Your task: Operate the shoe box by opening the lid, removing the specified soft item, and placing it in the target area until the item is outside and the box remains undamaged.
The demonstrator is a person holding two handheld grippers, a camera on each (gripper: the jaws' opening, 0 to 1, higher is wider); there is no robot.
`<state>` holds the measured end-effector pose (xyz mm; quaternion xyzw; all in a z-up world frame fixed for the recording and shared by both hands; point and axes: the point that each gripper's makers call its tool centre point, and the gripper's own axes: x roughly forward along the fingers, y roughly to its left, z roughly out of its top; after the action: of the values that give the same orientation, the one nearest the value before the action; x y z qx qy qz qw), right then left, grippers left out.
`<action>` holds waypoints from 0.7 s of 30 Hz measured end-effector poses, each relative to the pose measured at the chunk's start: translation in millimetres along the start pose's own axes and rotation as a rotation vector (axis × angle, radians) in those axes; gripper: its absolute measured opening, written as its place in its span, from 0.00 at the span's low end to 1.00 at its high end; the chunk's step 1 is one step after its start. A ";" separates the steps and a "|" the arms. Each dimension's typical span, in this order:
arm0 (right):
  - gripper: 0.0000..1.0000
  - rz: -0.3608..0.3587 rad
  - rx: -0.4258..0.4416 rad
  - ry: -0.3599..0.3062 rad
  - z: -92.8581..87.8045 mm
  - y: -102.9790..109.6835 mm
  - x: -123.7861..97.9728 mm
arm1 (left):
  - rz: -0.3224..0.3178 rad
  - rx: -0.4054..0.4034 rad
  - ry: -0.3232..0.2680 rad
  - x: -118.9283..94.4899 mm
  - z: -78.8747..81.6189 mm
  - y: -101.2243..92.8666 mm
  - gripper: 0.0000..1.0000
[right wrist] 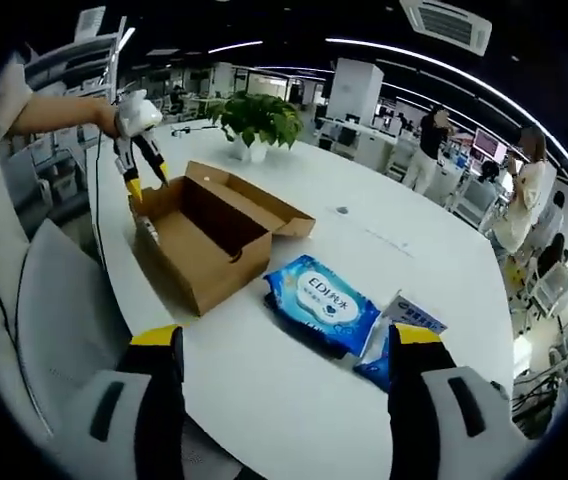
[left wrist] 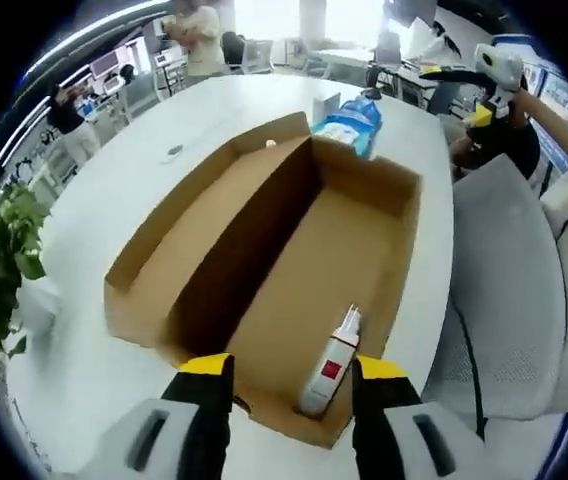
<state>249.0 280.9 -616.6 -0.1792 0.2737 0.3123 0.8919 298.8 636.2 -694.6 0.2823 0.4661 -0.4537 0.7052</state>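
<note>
One item lies inside the open cardboard shoe box (left wrist: 294,280) as the left gripper view has it: a small white bottle with a red label (left wrist: 332,365), on its side near the box's corner, just ahead of the left gripper (left wrist: 292,378), whose yellow-tipped jaws stand apart and hold nothing. The lid is already folded back, so the interior is exposed. A blue wet-wipes pack (right wrist: 320,301) rests on the white table (right wrist: 264,400) just beside the box, outside it, with a smaller blue-and-white packet (right wrist: 404,325) next to it; if the wipes are the soft item, that part looks done, though I cannot be sure. Such a pack should be light and yielding, its film slippery, best pinched across a short edge or the middle. The bottle looks stiff and light, easiest gripped across its body. The thin cardboard walls would dent under a hard push. The right gripper (right wrist: 284,350), jaws spread and empty, hangs well apart from the box. Its view gives the whole table, a potted plant (right wrist: 256,120) and the left gripper poised over the box's far end, but not the box floor.
</note>
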 end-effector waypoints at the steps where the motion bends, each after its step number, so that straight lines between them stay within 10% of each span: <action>1: 0.80 0.003 0.001 0.000 -0.9 1.5 -0.2 | -0.015 0.017 0.018 1.8 -0.5 -1.5 0.48; 21: 0.78 0.011 0.080 0.021 -16.1 8.0 1.0 | -0.325 0.390 0.351 42.5 -17.4 -15.7 0.52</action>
<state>238.4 279.4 -631.1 -0.1450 0.2962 0.3040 0.8938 284.2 627.8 -740.1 0.4082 0.5239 -0.5859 0.4644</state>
